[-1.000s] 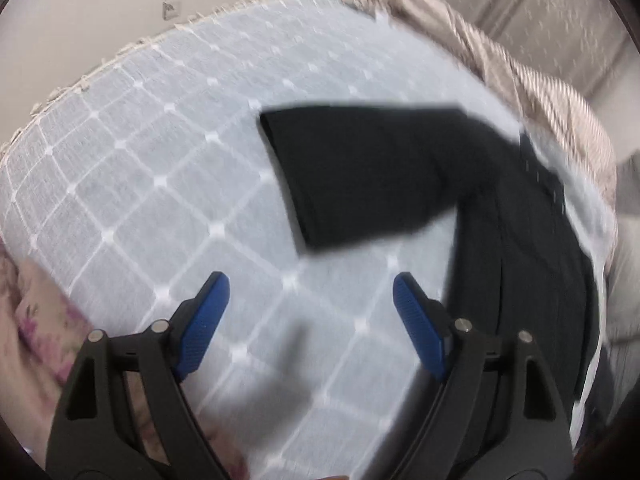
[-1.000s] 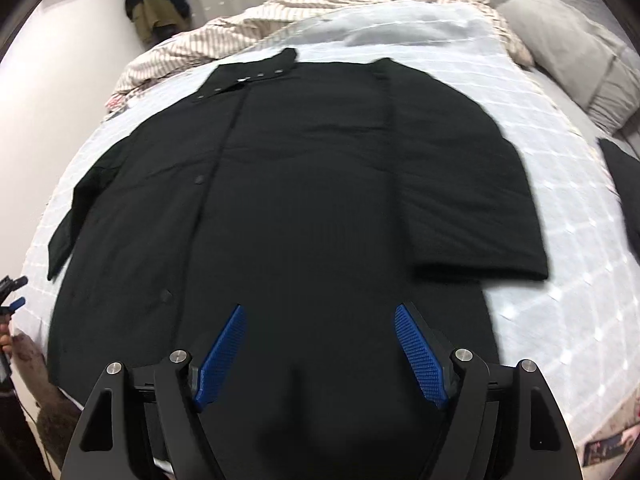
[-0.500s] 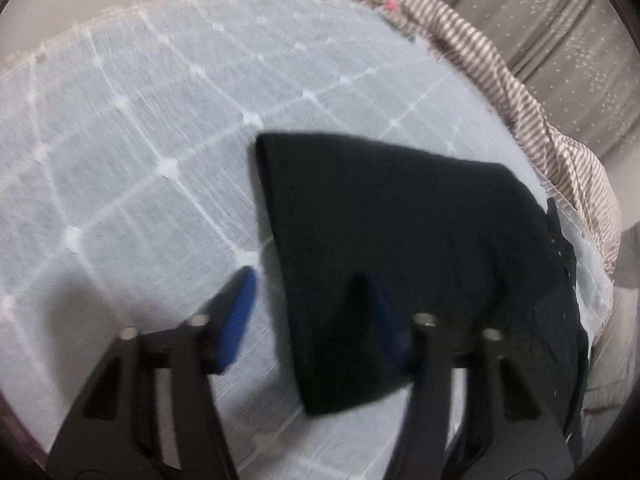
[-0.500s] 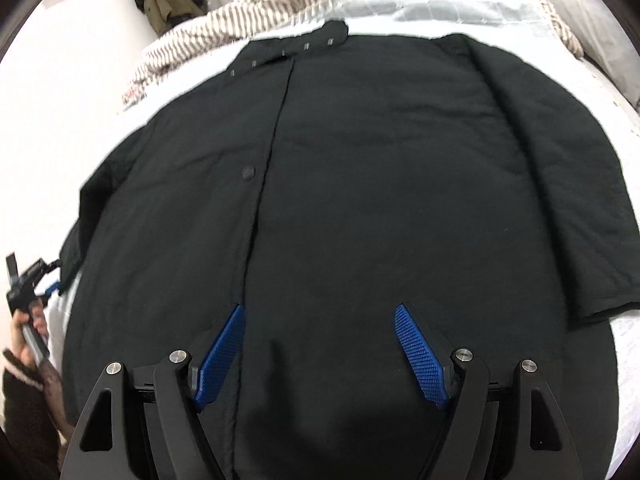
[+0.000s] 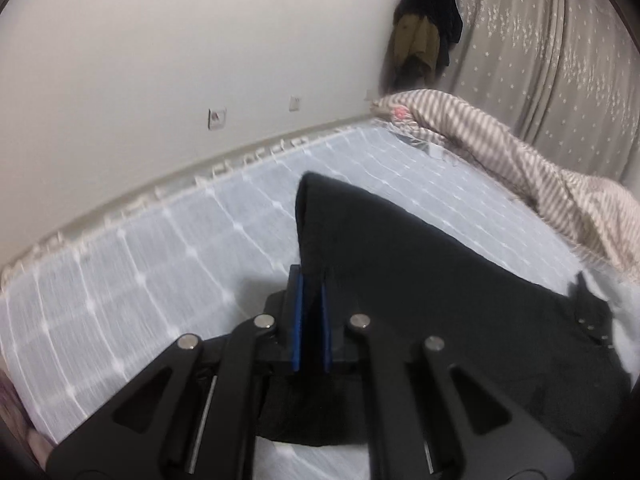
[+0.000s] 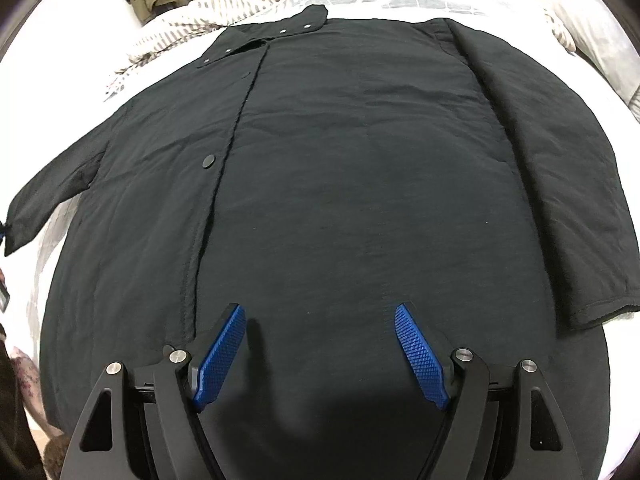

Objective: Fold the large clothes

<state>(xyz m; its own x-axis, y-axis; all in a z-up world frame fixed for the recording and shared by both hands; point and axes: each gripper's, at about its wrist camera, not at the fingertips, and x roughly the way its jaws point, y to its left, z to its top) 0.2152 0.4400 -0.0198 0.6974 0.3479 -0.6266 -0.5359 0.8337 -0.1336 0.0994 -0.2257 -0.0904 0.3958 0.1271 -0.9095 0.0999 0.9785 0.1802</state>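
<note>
A large black coat [image 6: 360,160] lies flat, front up, on the pale checked bedspread [image 5: 140,280]. My left gripper [image 5: 311,277] is at the coat's left sleeve [image 5: 400,248]. Its jaws are closing, with the cuff's dark fabric pinched between the blue pads, and the cuff stands up in a peak above the bed. That sleeve end [image 6: 20,216] also shows at the far left of the right wrist view. My right gripper [image 6: 320,308] hovers open over the coat's lower body, with nothing between its fingers. The right sleeve [image 6: 560,200] lies straight along the coat's side.
A striped duvet [image 5: 520,168] is bunched past the coat's collar. Dark clothes [image 5: 424,40] hang by the curtain [image 5: 560,60] in the corner. A white wall runs along the bed's far edge. A grey pillow [image 6: 600,40] lies at the upper right.
My left gripper moved forward onto the sleeve cuff, closed on it and tilted up toward the wall. My right gripper dropped closer to the coat, then held still, open.
</note>
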